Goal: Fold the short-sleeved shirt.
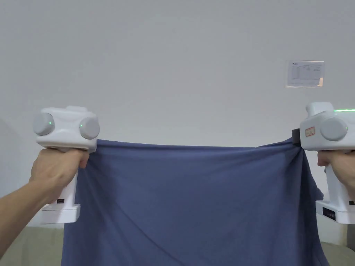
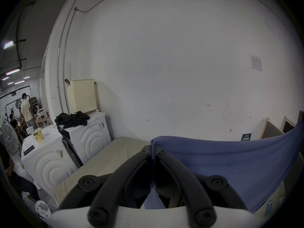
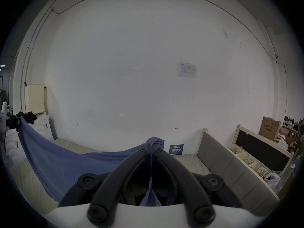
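Two grippers are sharing the load: we are holding the blue shirt up in the air in front of a white wall, its top edge stretched almost straight between them and the rest hanging down as a loose sheet with slanting creases. Our left gripper is clamping one upper corner, both jaws pressed together on a thin ridge of cloth. Our right gripper is doing the same at the other corner, jaws closed on a small bunched knot of fabric.

We are judging this as the spreading step, before any fold is made: the garment is being shaken out and squared while it hangs over the beige padded surface below.

Next, we are thinking, the shirt needs lowering flat onto that surface, with both corners kept level and the tension even, so the body is lying smooth and the sleeves can be found. Which edge we are gripping, hem or shoulders, we cannot tell.
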`<state>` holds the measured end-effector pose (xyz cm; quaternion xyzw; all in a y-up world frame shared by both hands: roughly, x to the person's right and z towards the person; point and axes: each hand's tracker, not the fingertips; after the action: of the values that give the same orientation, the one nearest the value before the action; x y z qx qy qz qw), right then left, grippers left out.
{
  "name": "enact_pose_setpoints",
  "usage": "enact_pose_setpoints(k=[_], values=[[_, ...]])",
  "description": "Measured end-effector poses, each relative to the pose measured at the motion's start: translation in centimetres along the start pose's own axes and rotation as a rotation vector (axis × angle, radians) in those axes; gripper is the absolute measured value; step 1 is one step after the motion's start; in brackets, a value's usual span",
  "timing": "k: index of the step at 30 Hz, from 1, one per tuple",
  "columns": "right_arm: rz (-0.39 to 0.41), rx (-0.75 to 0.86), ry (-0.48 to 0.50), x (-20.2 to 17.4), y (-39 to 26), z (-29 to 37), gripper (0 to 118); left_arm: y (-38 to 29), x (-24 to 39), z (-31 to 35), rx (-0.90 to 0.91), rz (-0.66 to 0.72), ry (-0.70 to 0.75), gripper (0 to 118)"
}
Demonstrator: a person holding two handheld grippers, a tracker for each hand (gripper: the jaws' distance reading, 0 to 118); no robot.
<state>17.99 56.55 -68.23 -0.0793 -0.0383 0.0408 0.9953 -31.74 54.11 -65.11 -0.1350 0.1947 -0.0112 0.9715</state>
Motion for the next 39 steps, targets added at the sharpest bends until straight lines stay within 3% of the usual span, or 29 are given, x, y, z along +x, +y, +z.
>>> enact_pose_setpoints(k=[4, 12, 16, 21, 25, 27, 31, 33, 39], values=[[0.049, 0.010, -0.014, -1.1, 0.8, -4.4, 2, 0.7, 1.6, -4.0, 0.008, -0.016, 0.029, 0], [0.033, 0.040, -0.035, -2.0, 1.8, -11.1, 2, 0.9, 4.3, -10.3, 0.020, -0.017, 0.065, 0], [0.064, 0.007, -0.057, -2.7, 0.6, -14.1, 2, -0.6, 5.5, -13.5, 0.012, -0.016, 0.073, 0], [0.043, -0.026, -0.046, -2.7, -4.0, -16.4, 2, -5.7, 7.5, -17.0, -0.059, -0.075, 0.058, 0], [0.058, -0.141, -0.036, -3.5, -10.3, -17.7, 2, -11.4, 8.3, -19.0, -0.162, -0.071, 0.026, 0], [0.080, -0.171, -0.042, -3.8, -14.5, -16.1, 2, -14.8, 8.3, -19.0, -0.189, -0.078, 0.010, 0], [0.052, -0.256, -0.006, -2.8, -21.1, -12.9, 2, -20.7, 7.5, -17.3, -0.256, -0.121, -0.032, 0], [0.014, -0.282, -0.003, -1.9, -24.8, -9.2, 2, -23.6, 6.2, -14.8, -0.291, -0.107, -0.054, 0], [-0.001, -0.409, 0.043, 0.6, -33.5, 1.0, 2, -31.6, 2.6, -7.7, -0.372, -0.166, -0.098, 0]])
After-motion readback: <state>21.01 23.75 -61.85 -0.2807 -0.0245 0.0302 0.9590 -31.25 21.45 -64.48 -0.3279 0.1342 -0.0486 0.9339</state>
